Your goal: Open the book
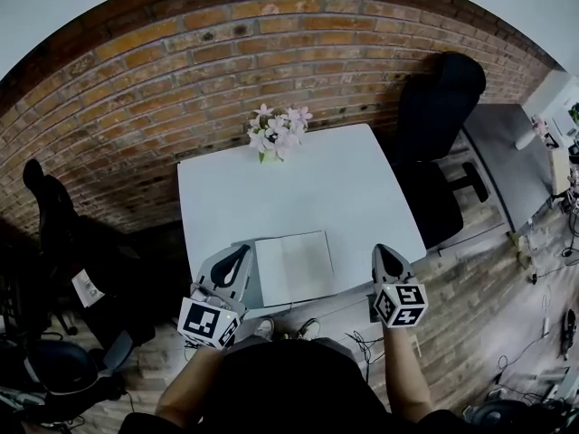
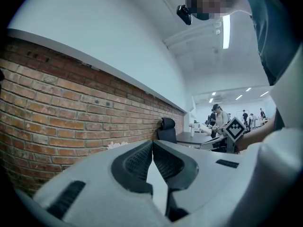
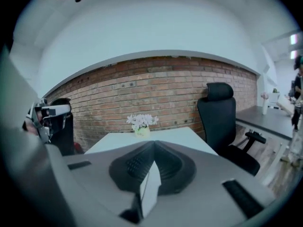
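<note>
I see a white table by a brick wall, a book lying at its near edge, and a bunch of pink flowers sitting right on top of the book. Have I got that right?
Not quite. The flowers are not on the book. They stand at the far edge of the white table, close to the brick wall and well apart from the book. The rest is right, as the head view shows.

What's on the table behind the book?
Only a small bunch of pale flowers at the far edge of the table. In the head view, the left gripper covers the left edge of the book.
</note>
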{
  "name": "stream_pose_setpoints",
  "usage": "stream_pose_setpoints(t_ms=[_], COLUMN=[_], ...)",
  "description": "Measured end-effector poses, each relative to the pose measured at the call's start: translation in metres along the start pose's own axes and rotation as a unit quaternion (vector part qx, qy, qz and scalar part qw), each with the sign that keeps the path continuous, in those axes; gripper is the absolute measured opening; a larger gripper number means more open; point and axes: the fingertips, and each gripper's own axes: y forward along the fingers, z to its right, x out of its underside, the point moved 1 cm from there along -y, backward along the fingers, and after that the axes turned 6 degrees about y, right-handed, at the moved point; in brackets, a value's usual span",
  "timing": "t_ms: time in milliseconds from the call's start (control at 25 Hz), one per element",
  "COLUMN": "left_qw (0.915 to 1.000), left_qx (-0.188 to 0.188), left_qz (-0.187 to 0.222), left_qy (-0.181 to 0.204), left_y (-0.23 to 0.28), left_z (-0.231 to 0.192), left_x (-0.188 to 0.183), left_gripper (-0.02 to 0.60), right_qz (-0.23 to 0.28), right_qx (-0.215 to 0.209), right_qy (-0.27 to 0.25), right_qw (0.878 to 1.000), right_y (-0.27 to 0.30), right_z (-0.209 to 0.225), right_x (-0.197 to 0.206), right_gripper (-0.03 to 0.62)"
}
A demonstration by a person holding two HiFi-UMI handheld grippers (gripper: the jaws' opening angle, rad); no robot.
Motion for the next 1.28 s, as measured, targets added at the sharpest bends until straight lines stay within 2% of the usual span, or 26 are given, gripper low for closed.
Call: stream_pose_setpoints(t_ms=[240, 440, 800, 960, 1280], left_qw=[0.9999, 0.9998, 0.9987, 0.9980, 0.9978], left_qx=[-0.009, -0.015, -0.039, -0.049, -0.041], left_qz=[0.009, 0.010, 0.025, 0.029, 0.034], left_qy=[0.000, 0.005, 0.020, 0.029, 0.040], left_y=[0.004, 0.003, -0.004, -0.010, -0.012], left_z=[0.004, 0.006, -0.005, -0.009, -0.007], left_x=[-0.011, -0.021, -0.043, -0.051, -0.055], left_gripper=[0.026, 0.026, 0.026, 0.026, 0.026], right_qz=[0.077, 0.119, 0.180, 0.200, 0.215], right_qx=[0.011, 0.026, 0.031, 0.031, 0.024], right_qy=[-0.025, -0.062, -0.069, -0.091, -0.077], right_qw=[0.997, 0.991, 0.981, 0.975, 0.973], right_y=[-0.041, -0.064, -0.094, -0.102, -0.103], right_z=[0.004, 0.006, -0.003, -0.011, -0.016], right_x=[-0.065, -0.099, -0.137, -0.151, -0.155], right_gripper=[0.014, 0.014, 0.014, 0.014, 0.014])
